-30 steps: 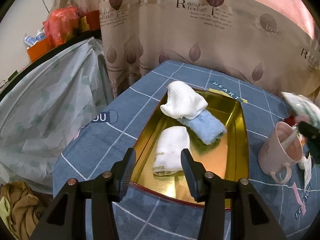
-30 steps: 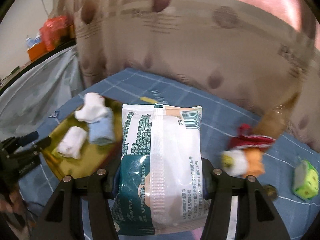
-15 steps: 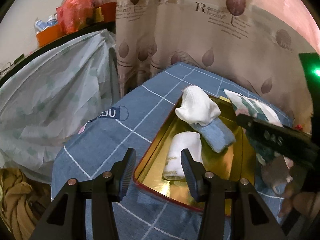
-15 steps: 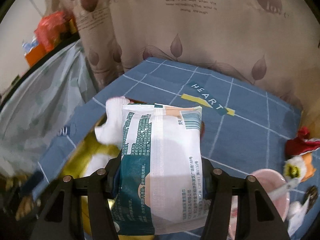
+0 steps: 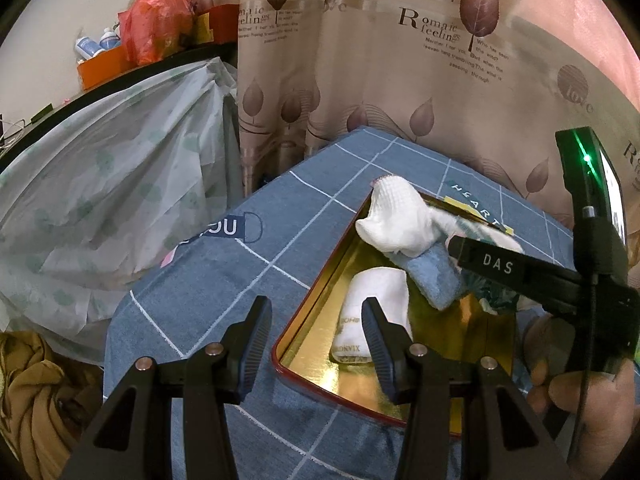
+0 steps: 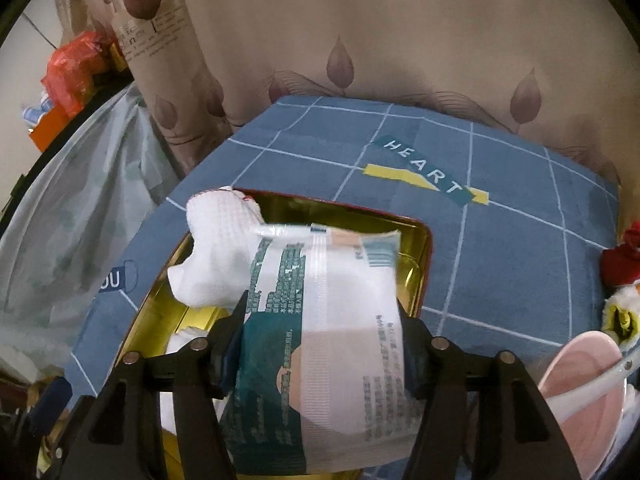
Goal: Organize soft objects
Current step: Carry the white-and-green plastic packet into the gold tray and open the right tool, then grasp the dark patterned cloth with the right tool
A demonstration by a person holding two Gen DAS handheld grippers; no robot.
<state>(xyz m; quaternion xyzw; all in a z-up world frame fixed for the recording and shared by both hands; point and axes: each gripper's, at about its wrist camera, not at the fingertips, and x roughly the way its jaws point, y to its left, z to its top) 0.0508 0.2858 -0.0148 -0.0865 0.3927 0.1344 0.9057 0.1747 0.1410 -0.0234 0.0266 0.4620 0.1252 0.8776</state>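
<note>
A soft tissue pack [image 6: 320, 320], white and teal with printed text, is clamped between the fingers of the right gripper [image 6: 322, 334] and is held over the gold tray [image 6: 416, 240], above its near half. In the left wrist view the right gripper [image 5: 532, 280] is seen from the side, reaching in over the tray's right part, with only a crumpled edge of the pack showing beneath it.

The gold tray [image 5: 320, 300], rimmed in red, is set on a worktop [image 5: 224, 280] covered by a blue cloth with a white grid. Three soft things are seen inside it: a knitted white cloth [image 5: 396, 220] at the far end, draped partly over a folded blue towel [image 5: 434, 276], and a rolled white towel [image 5: 372, 320] lying nearer, just beside the blue one. In the right wrist view the white cloth [image 6: 216, 256] is touched by the upper left corner of the pack.

The left gripper [image 5: 316, 344] is held low over the near left corner of the tray, its fingers spread wide and nothing between them.

A pink cup [image 6: 580, 380] with a white spoon is seen on the worktop to the right of the tray, and a plush toy [image 6: 622, 300] just beyond it. A leaf-patterned curtain [image 5: 360, 60] hangs behind the worktop.
</note>
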